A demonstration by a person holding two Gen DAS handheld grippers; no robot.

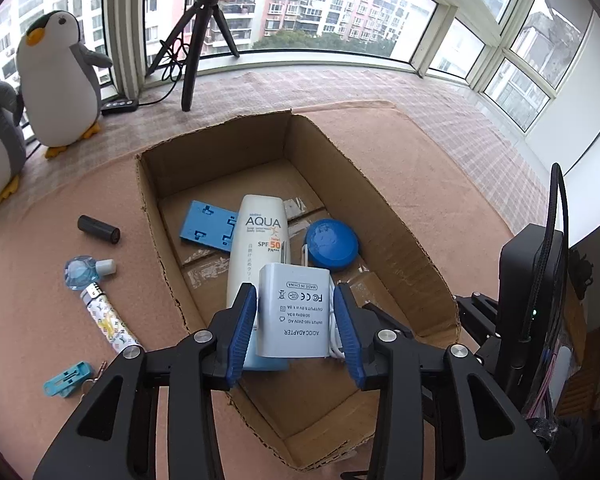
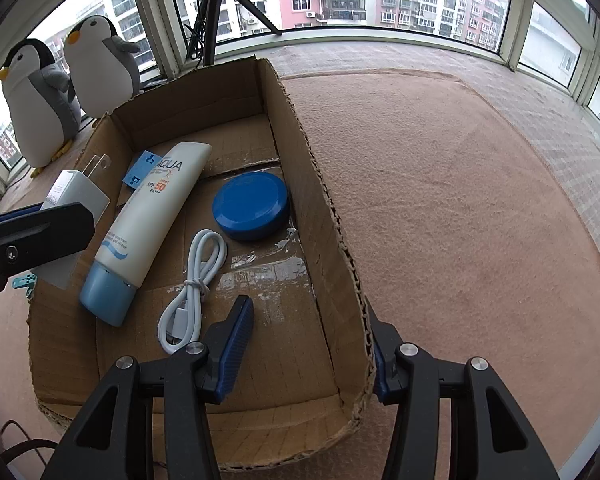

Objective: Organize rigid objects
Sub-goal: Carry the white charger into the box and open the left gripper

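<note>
Daylight from tall windows falls on a pink-covered tabletop [image 2: 460, 200] carrying a cardboard box [image 1: 404, 240]; the left tool [image 1: 294, 324] hangs over the box with a white AC adapter [image 1: 294, 312] between its pads; the left pad touches the casing, a gap shows on the right, so the jaws stand partly apart and the grip looks released or nearly so; the right tool [image 2: 308, 344] straddles the box's right wall with its jaws apart, apparently steadying it without clamping. Recommended procedure: lower the adapter until it rests beside the sunscreen tube [image 2: 152, 216], clear of the white cable [image 2: 192, 280] and blue disc [image 2: 251, 205]; open fully, then withdraw straight up; a lighter [image 1: 108, 320] and small bottle [image 1: 86, 272] remain outside.
</note>
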